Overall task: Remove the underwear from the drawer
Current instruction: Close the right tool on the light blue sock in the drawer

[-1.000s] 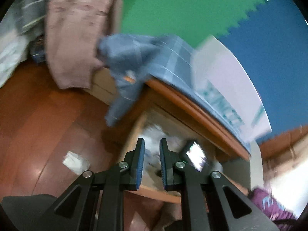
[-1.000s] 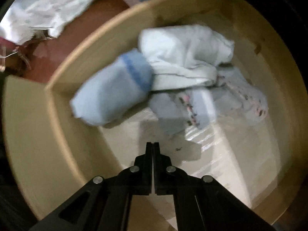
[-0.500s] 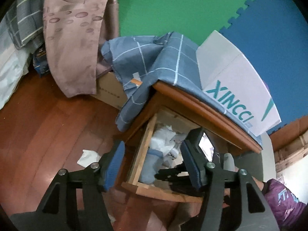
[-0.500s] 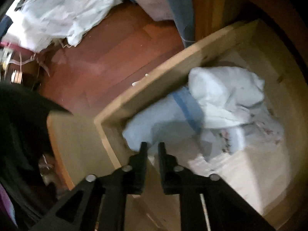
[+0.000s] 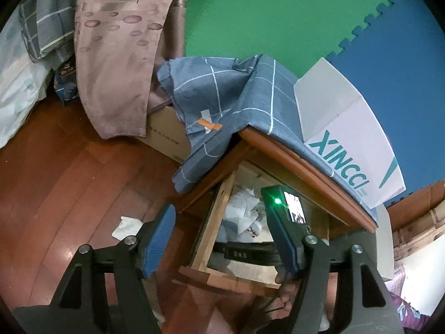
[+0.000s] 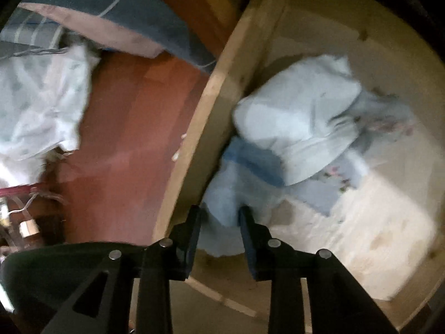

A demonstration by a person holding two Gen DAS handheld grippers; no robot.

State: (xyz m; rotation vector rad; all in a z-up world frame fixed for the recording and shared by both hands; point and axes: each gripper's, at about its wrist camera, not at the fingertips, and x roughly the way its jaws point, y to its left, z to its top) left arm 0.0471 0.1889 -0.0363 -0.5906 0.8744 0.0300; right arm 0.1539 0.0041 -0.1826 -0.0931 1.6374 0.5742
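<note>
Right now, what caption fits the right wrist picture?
Open hand-held gripper hovering over the blue underwear in the drawer.

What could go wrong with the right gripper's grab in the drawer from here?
1. The right gripper has just been opening around the light blue underwear, which lies hard against the drawer's side wall; one finger could catch the wall.
2. The white garment overlaps the blue piece, so it may get dragged out too.
3. The left gripper hangs open above the drawer's front and could get in the way of the lift.
</note>
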